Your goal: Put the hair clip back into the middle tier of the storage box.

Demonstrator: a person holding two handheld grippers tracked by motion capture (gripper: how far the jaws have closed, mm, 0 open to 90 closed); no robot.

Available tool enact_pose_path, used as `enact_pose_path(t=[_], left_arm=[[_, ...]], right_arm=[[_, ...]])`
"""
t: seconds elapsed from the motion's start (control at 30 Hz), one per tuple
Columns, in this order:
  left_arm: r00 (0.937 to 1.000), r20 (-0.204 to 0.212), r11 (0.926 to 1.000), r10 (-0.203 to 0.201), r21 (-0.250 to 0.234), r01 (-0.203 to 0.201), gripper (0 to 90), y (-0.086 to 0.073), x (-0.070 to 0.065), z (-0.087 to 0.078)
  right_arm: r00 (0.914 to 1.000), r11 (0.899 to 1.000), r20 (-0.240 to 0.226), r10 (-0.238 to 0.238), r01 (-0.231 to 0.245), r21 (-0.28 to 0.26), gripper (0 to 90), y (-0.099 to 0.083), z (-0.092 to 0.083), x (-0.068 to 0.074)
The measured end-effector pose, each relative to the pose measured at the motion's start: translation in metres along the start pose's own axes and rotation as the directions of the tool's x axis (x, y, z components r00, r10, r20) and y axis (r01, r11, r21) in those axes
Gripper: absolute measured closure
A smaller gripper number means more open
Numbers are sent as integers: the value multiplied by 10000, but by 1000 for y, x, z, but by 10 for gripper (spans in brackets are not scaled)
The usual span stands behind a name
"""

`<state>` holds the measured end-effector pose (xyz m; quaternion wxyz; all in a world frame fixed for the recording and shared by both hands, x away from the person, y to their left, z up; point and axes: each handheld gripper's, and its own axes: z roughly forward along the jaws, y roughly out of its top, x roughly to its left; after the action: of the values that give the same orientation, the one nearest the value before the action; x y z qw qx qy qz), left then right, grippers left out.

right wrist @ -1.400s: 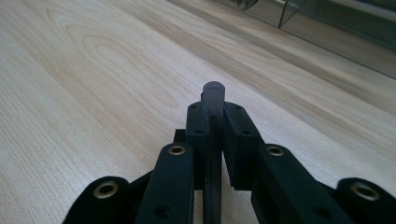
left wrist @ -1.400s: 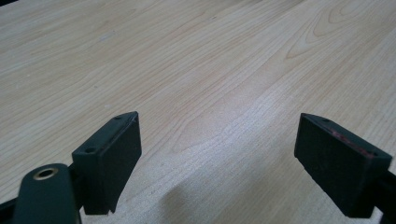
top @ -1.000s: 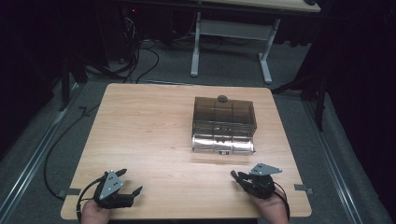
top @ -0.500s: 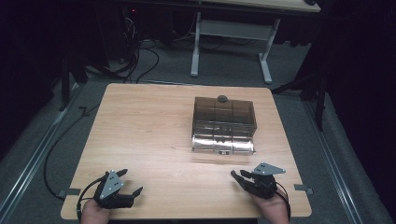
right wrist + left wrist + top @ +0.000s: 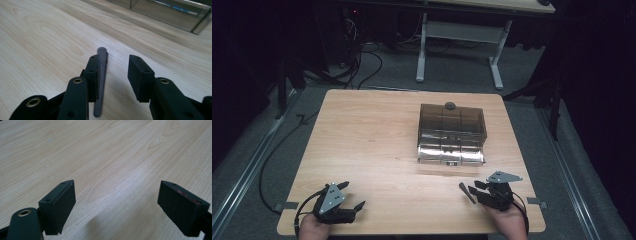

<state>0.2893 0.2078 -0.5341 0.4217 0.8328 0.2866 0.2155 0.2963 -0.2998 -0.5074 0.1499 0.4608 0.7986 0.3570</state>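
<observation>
One dark stick [image 5: 100, 82] lies flat on the table [image 5: 377, 145] at the near right, against the right gripper [image 5: 113, 75]'s inner pad. Its jaws have just been opening, nothing pinched. Left gripper [image 5: 116, 207] idle, jaws spread. Lift straight up, don't drag it.

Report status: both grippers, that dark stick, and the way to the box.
Left gripper open, empty. Right gripper open, jaws just widened, dark stick against its left pad, lying on table. Smoky box ahead, path clear.

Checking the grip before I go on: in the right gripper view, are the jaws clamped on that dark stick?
No, the right gripper stands open, the dark stick beside one jaw.
</observation>
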Motion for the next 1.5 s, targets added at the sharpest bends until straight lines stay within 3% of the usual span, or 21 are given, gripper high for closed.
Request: enact_pose_path(t=[0.23, 0.33, 0.53, 0.7, 0.87, 1.1, 1.5], left_arm=[[10000, -71, 10000, -64, 4, 64, 151, 0, 0, 0], [9999, -77, 9999, -106, 7, 106, 151, 0, 0, 0], [10000, -67, 10000, -36, -57, 36, 151, 0, 0, 0], [10000, -83, 9999, -54, -118, 53, 151, -1, 0, -1], [9999, -140, 9999, -97, -140, 95, 151, -1, 0, -1], [9999, -142, 9999, -82, -120, 80, 151, -1, 0, -1], [9996, -217, 9998, -161, -104, 159, 151, 0, 0, -1]], right_arm=[[9999, 9992, 138, 100, -106, 397, 676, 2, 0, -9], [9994, 9967, 216, -267, 250, 775, 703, 11, -1, -9], [9971, 9831, 128, -746, 713, 1688, 728, 29, -2, -4], [9977, 9755, 14, -678, 660, 2098, 737, 39, -1, -3], [9944, 9658, -48, -1056, 1037, 2377, 729, 47, 1, 2], [9869, 9436, -66, -1613, 1562, 2920, 717, 56, -1, 10], [9876, 8917, -377, -1524, 1539, 4257, 699, 57, 2, 5]])
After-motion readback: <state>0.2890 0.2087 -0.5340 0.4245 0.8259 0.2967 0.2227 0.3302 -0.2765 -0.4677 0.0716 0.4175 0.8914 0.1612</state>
